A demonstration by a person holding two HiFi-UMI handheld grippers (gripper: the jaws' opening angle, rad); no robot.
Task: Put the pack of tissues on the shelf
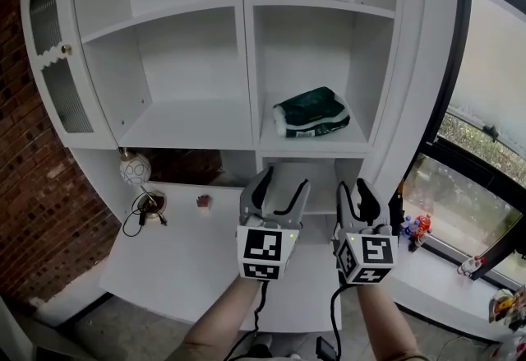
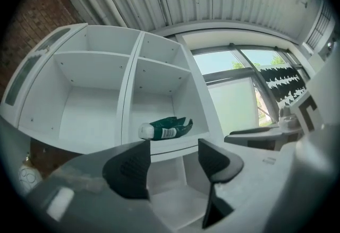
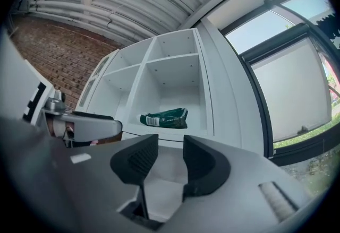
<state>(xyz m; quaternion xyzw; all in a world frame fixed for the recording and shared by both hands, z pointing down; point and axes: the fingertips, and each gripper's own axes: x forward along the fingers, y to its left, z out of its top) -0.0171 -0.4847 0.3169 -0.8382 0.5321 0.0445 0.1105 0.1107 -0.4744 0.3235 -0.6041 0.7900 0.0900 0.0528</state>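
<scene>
1. the pack lies on its side in the right-hand middle bay of the shelf. it sits above and beyond both claws, well apart from them, roughly over the gap between the two.
2. the pack rests flat on the bay's floor, near the front edge, and nothing is touching it. the bay to its left, up and left of the left claw, is bare, and so are the bays higher up.
3. the left claw hangs below the pack and a little to its left. its jaws stand wide apart, with only the open lower bay showing between them.
4. the right claw is just beside the left one, below and slightly right of the pack. its jaws are narrower, a small gap with nothing in it.
5. under both claws runs the white tabletop. a round ornament and a cable lie far off to the left of the left claw, clear of the work.
6. judged step: the placing looks done, since the pack is on the shelf and both claws are empty and away from it.
7. judged next move: little is called for beyond keeping the claws clear of the shelf edge. if the pack had to sit deeper, a claw would need to rise to the bay and nudge it back gently.
</scene>
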